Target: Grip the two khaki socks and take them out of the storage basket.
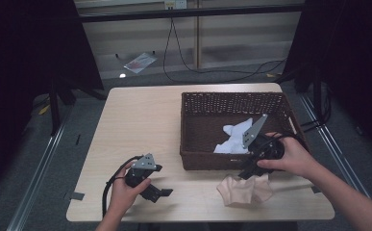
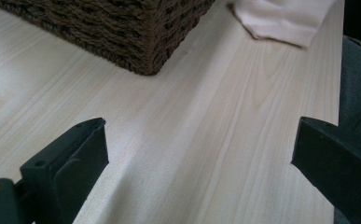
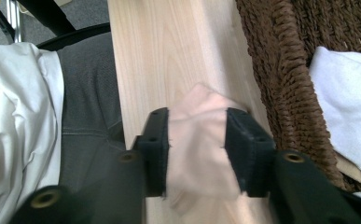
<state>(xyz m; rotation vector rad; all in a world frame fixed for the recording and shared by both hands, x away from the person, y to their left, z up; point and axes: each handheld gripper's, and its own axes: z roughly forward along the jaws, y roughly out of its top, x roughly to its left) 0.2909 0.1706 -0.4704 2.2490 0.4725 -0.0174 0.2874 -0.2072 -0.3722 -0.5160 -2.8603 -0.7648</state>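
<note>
Nearest the person, at the front edge of the counter point(image 1: 140, 120), the right gripper point(image 3: 197, 149) has its jaws pinching a bunched pink cloth point(image 1: 243, 188); in the right gripper view the fabric is squeezed into the gap between the two black jaws. The cloth lies on the counter just in front of the basket's near wall, close to the counter's front edge. The left gripper point(image 1: 150, 185) hovers low over bare wood to the left, jaws spread wide with nothing between them.

Just behind the pink cloth stands the brown woven basket point(image 1: 193, 159), and inside it a white cloth point(image 1: 234, 137) already lies crumpled on the bottom, toward the near right part.

Judging from this, the work looks like putting cloths into the basket: one seems done, and the pink one is gripped but not yet lifted clear of the counter. What is left would be to raise it over the near wall and let it go inside.

No brand, label or readable writing appears on the cloths, the basket, the grippers or the counter.
</note>
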